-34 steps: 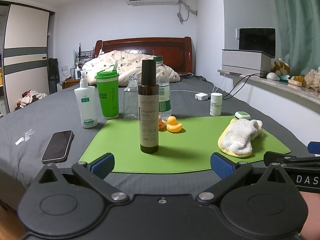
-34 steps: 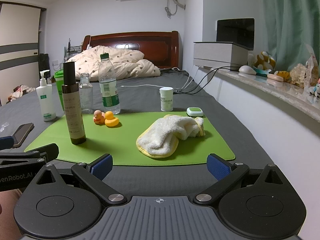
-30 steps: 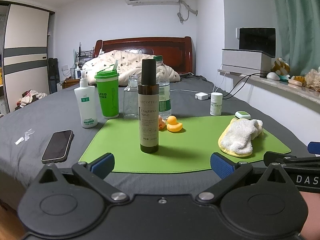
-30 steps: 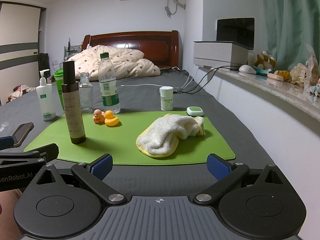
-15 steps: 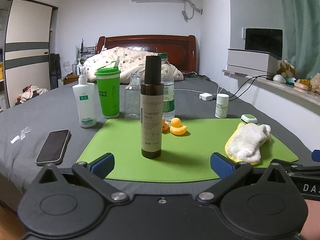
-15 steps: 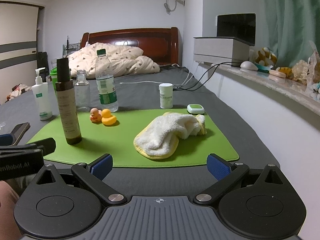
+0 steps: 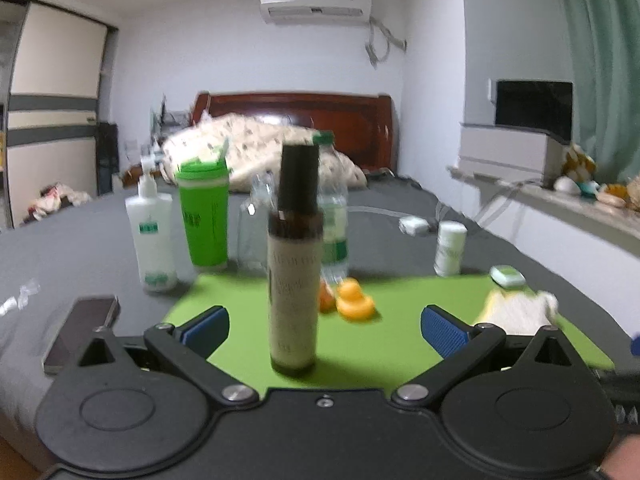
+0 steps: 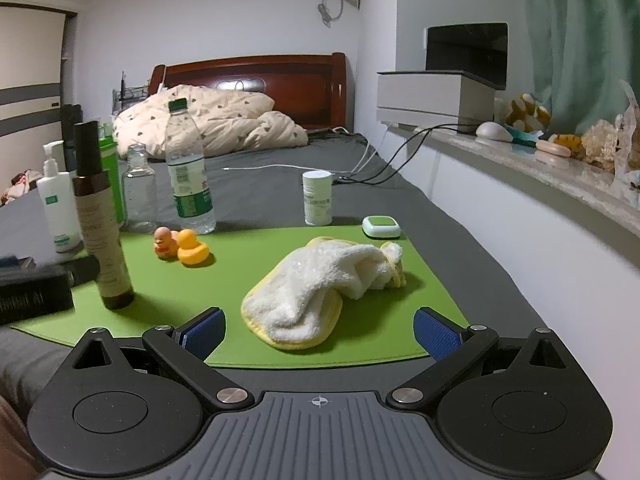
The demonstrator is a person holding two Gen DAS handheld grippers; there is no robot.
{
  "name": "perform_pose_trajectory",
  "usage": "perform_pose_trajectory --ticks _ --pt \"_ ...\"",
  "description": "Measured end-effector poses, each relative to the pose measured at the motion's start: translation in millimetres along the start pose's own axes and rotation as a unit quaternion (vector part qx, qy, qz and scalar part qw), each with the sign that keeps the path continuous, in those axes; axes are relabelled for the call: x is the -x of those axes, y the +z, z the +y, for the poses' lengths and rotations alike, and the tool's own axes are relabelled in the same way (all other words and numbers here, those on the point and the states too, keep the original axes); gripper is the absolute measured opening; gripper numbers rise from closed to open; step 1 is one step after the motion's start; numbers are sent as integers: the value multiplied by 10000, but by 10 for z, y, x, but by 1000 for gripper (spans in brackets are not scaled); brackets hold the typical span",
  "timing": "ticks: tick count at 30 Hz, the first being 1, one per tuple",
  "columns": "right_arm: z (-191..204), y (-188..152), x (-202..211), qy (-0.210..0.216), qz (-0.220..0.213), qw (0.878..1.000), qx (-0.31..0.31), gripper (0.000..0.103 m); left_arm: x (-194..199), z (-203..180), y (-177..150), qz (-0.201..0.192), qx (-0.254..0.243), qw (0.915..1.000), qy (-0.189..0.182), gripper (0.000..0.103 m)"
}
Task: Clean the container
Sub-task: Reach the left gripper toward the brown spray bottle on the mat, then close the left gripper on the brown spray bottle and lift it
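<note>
Spray bottle (image 7: 295, 264), brown w/ black cap, stands upright on green mat (image 8: 240, 264), now looming larger and centred betw. the left gripper (image 7: 324, 330) pads vs half a sec ago; left view is motion-blurred, so that hand is closing in. Jaws wide apart, nothing held. Right gripper (image 8: 318, 330) has also come nearer the white-yellow cloth (image 8: 320, 284), which lies straight ahead of it; jaws fully spread, empty. Prob. means grab bottle w/ left, cloth w/ right, then wipe; no contact yet. Label text on bottle too blurred to read now. Left tool's side, seen from the right view, shows partial lettering, unreadable.
</note>
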State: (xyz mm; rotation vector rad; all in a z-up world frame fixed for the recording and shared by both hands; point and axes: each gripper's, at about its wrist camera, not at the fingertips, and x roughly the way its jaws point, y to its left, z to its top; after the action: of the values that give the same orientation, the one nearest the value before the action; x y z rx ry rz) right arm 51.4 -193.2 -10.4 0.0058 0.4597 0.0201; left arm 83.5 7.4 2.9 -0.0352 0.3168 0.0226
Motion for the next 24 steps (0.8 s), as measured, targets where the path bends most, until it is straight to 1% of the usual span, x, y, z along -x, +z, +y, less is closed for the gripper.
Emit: perform_pose_trajectory --ticks 4,7,11,13,15,16,17,20,22,24 --pt "-38 14 -124 29 60 10000 -66 101 -221 13 120 -198 -37 9996 190 103" --pt "-47 13 -177 65 90 9999 -70 101 -380 31 226 -315 33 9990 300 102" --pt "-81 68 -331 127 167 9998 -73 101 -522 47 336 -469 5 9980 412 98" --pt "-75 83 -378 153 204 9996 -77 101 -580 43 375 -517 -49 9976 460 91" --pt "-73 97 -435 177 239 9995 -88 101 -593 58 404 -554 -3 9975 437 76" --pt "-71 102 -463 190 257 9995 -88 101 -593 61 426 -562 23 9975 419 73" --pt "-65 103 -483 205 272 9994 -72 101 -580 56 450 -602 18 9974 403 70" --pt "-48 111 -551 233 295 9993 -30 101 -547 19 509 -746 -101 9963 426 70" --pt "-44 113 -582 250 311 9992 -35 101 -535 -13 539 -844 -192 9952 465 64" --pt "-38 105 -606 278 343 9990 -43 101 -542 -23 570 -834 -187 9952 468 48"
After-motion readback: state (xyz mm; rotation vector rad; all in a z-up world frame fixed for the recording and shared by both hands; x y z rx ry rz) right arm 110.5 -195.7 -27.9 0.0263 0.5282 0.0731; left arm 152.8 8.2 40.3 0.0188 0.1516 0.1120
